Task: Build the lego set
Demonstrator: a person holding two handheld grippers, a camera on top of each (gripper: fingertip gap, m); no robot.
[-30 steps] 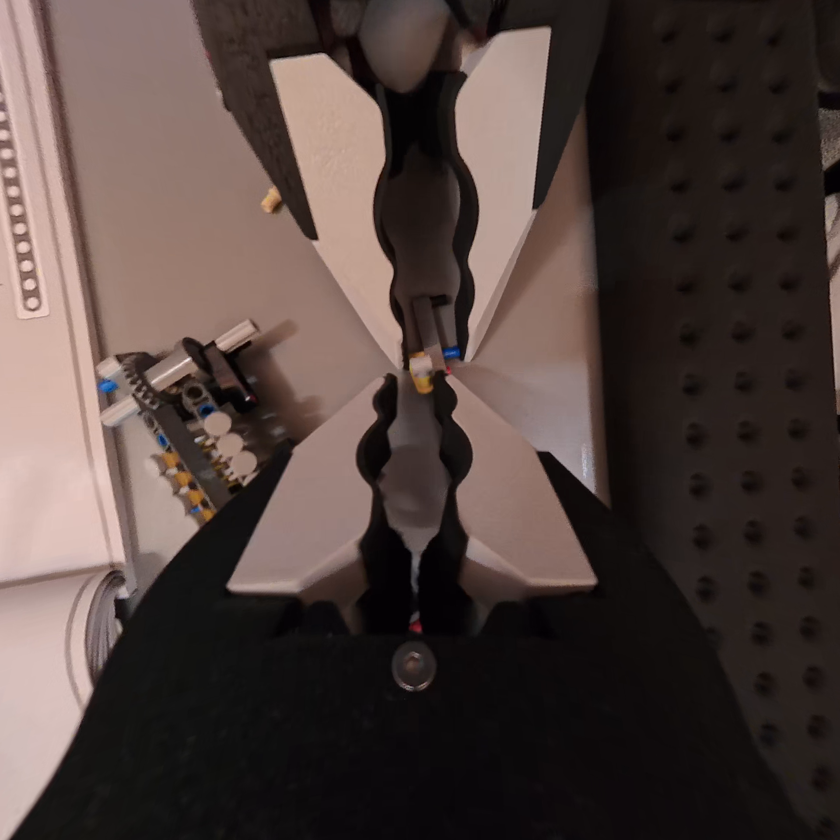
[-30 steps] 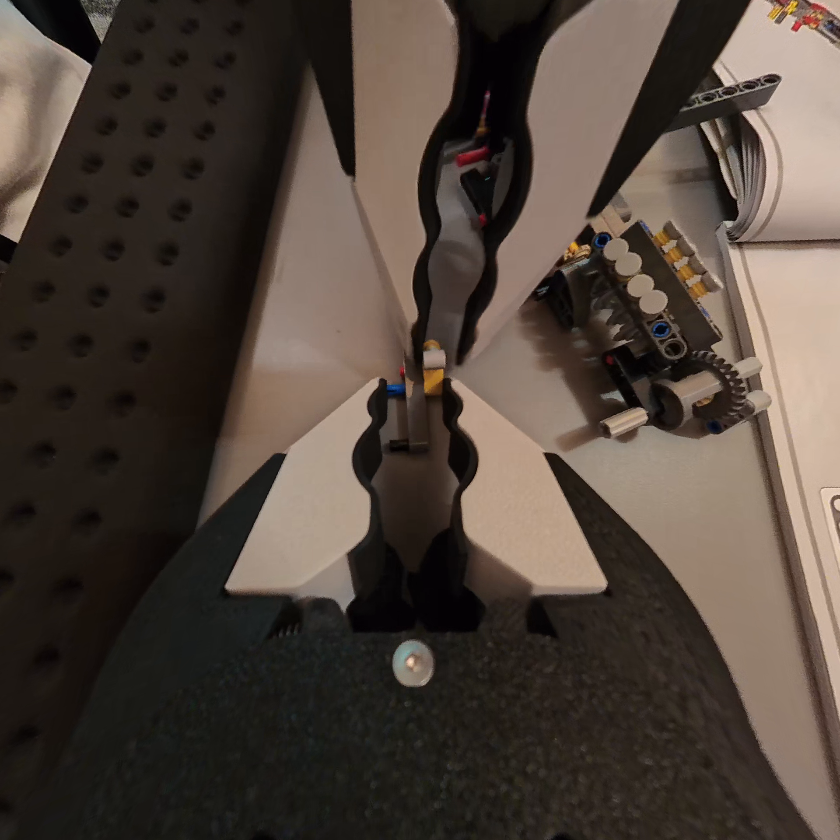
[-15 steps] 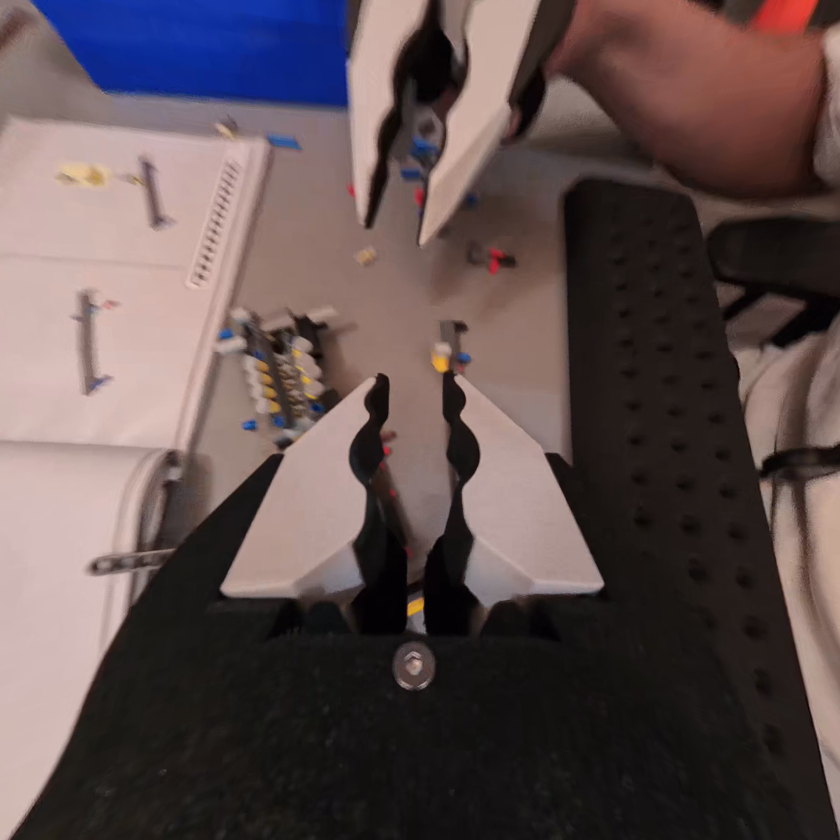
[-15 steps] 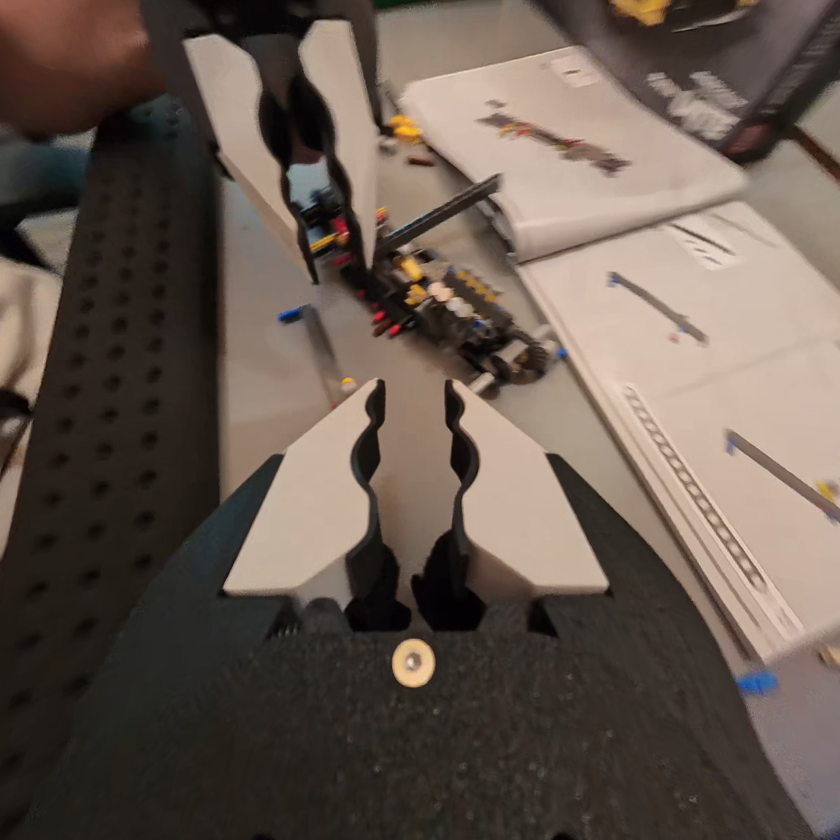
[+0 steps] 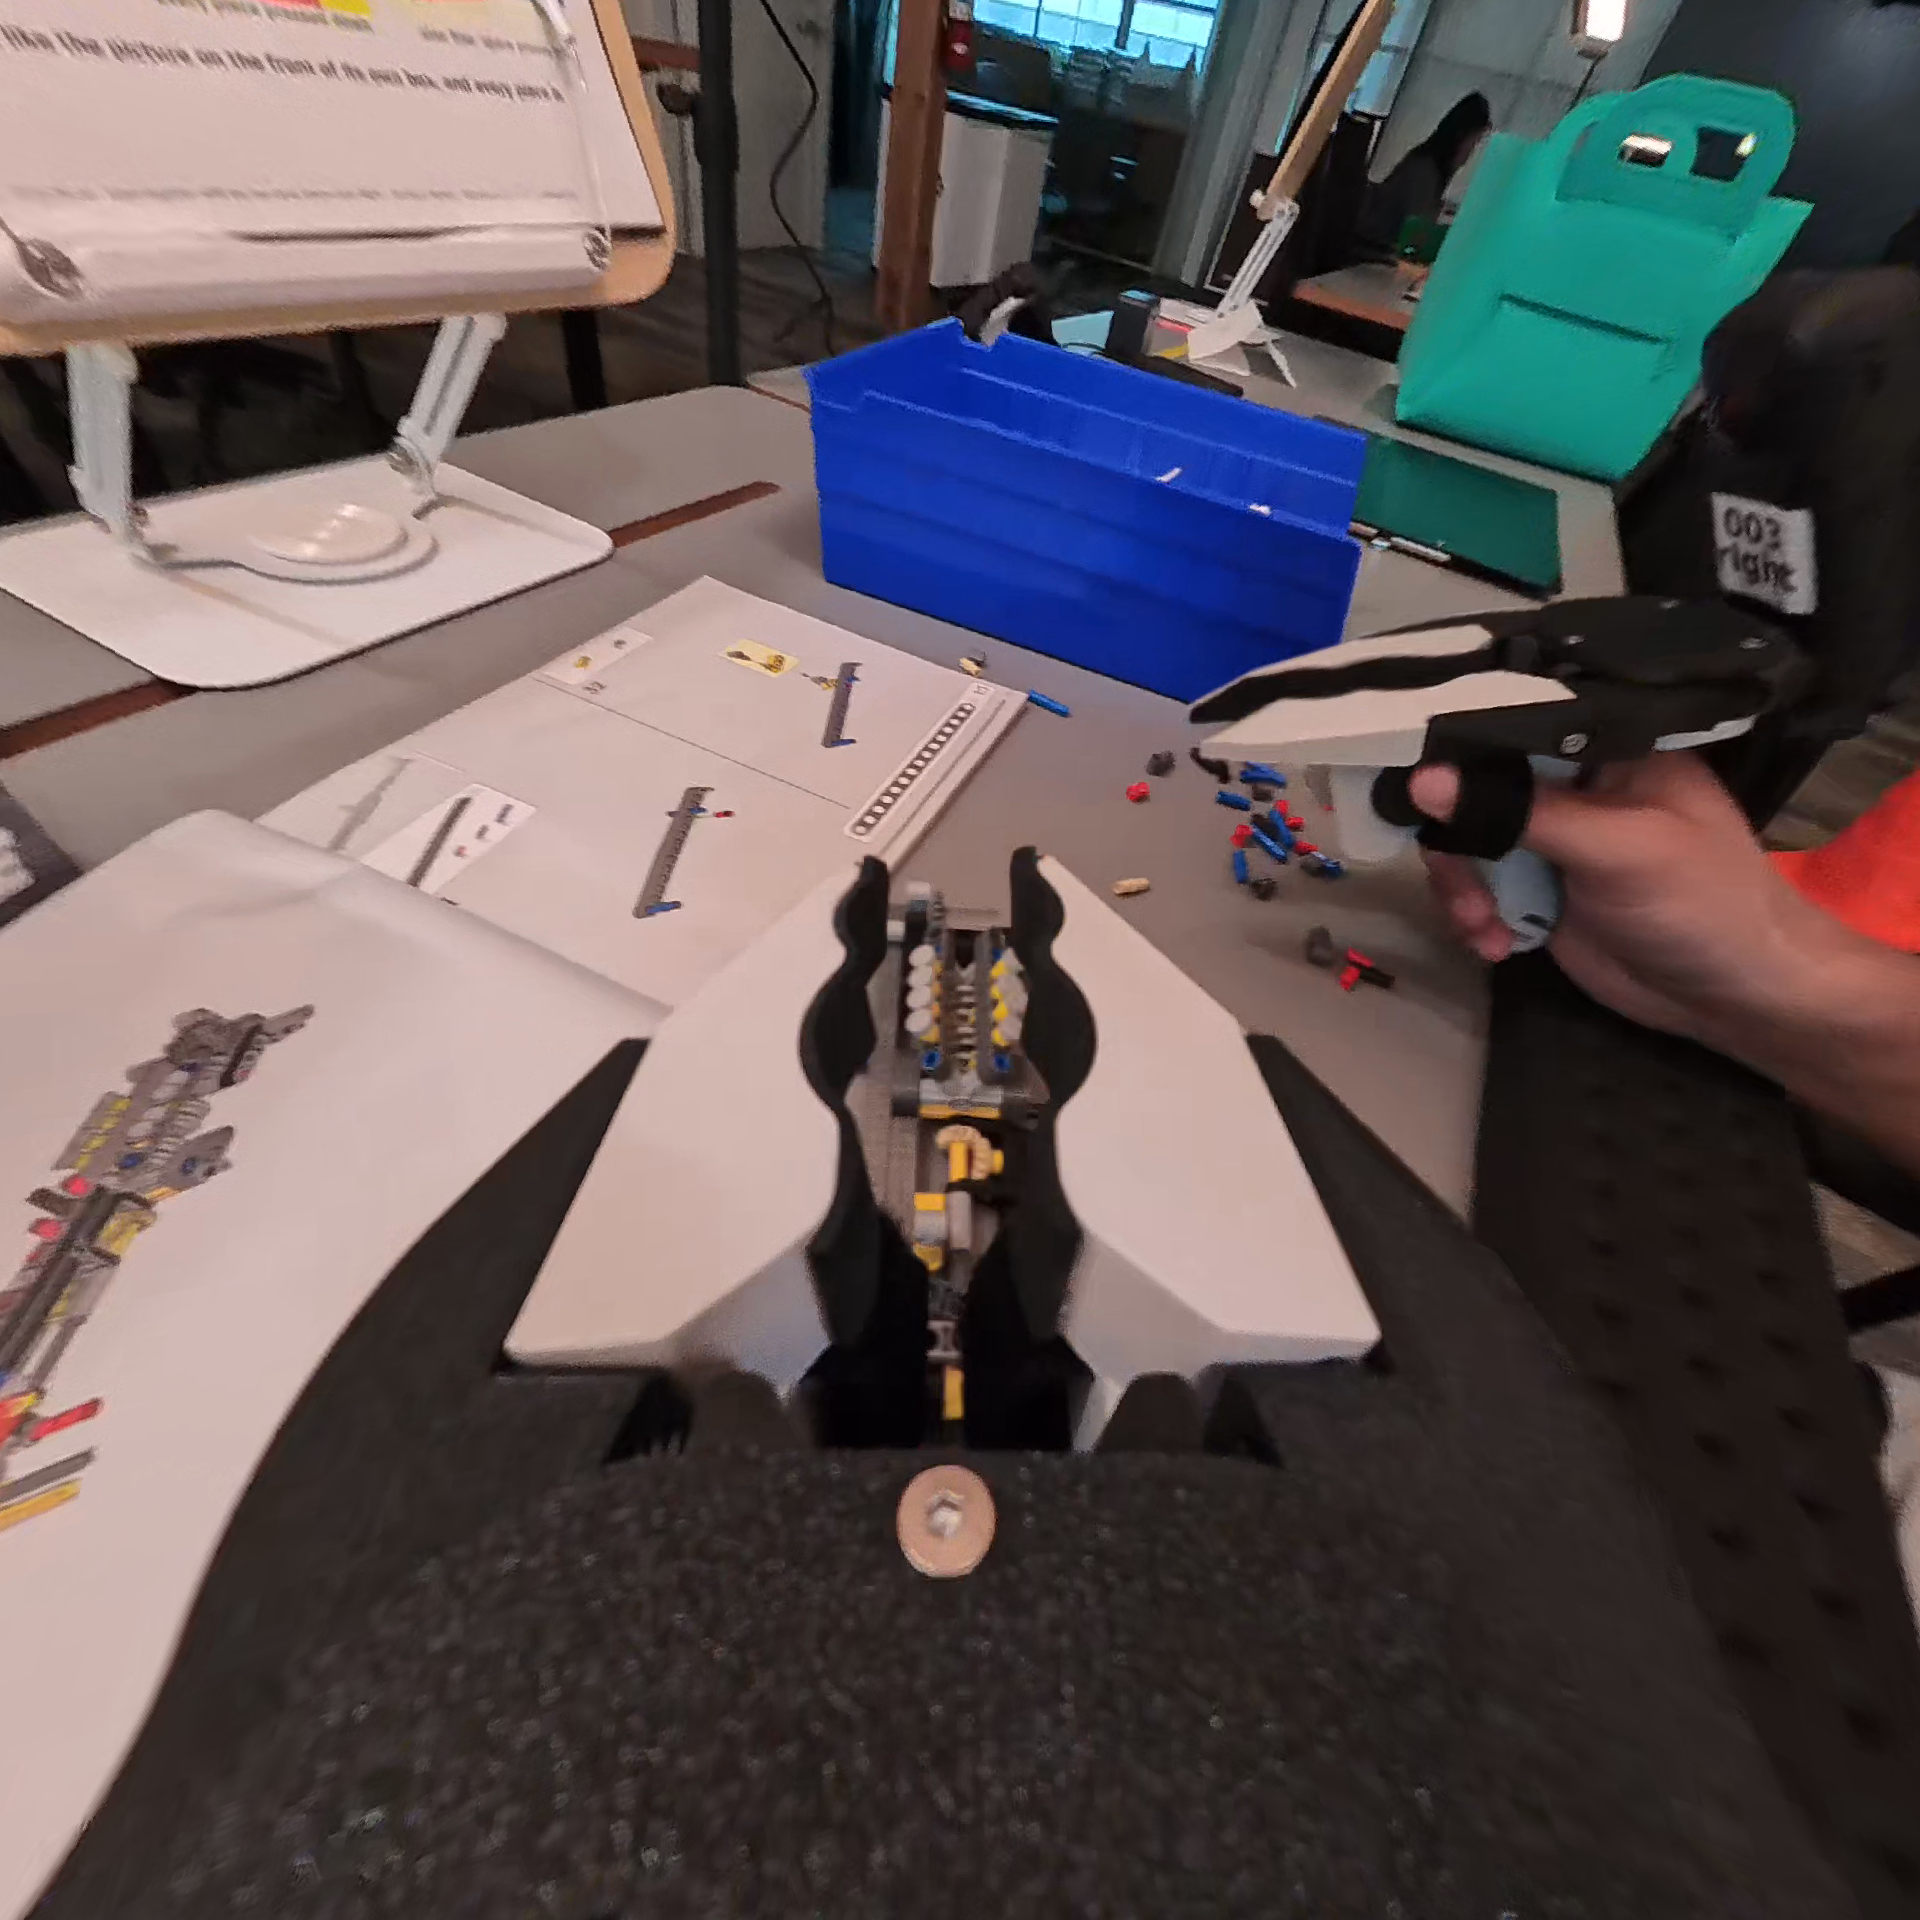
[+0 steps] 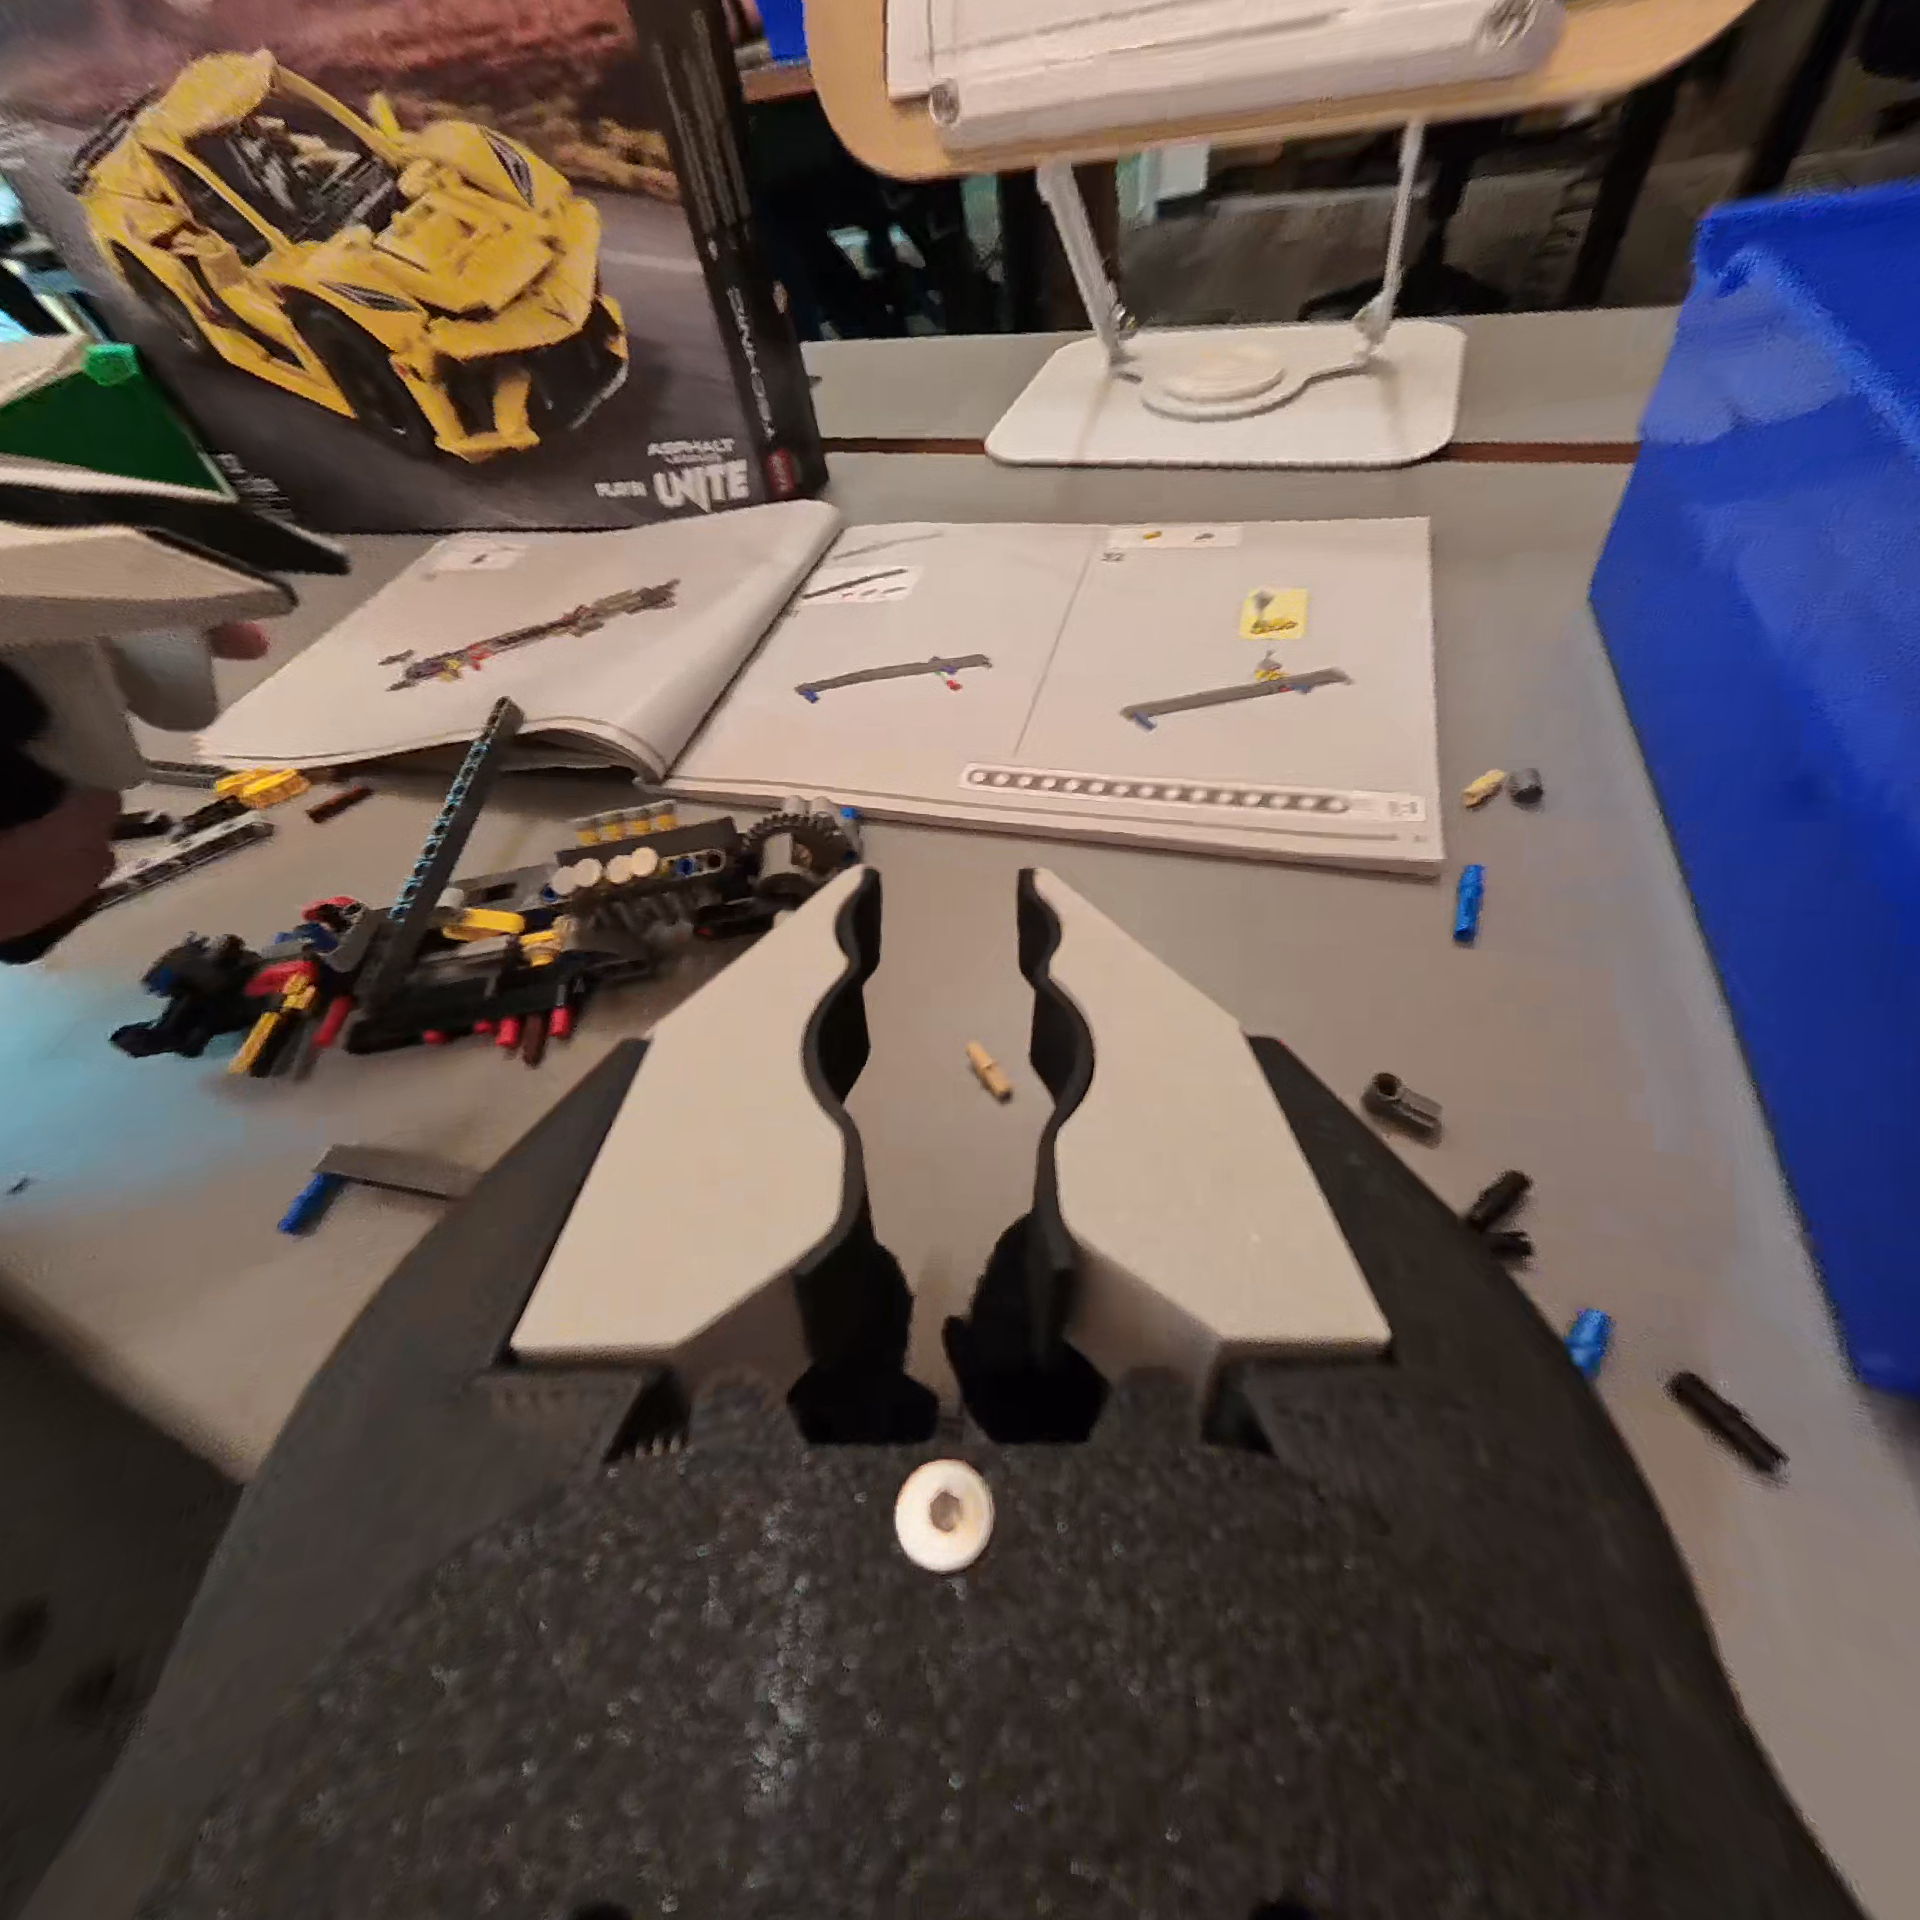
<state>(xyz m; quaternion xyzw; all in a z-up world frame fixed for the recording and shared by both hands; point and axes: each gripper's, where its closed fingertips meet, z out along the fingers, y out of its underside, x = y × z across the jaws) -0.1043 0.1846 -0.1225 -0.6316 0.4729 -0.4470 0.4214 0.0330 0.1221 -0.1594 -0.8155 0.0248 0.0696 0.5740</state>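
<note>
Above the table (image 6: 1299,987), both grippers have pulled back from the fingertip-close join of a second ago. Left gripper (image 5: 948,873) and right gripper (image 6: 945,883) gape empty. The small beam (image 6: 400,1169) lies near-left; chassis (image 6: 499,935) beyond. That sub-step looks finished.

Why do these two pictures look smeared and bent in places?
Left wrist view: the orange-sleeved hand and blue plastic bin smear with motion, and the wide lens bows the edges. Right wrist view: the yellow-car box and bin are soft; the small tan peg stays fairly crisp.
</note>
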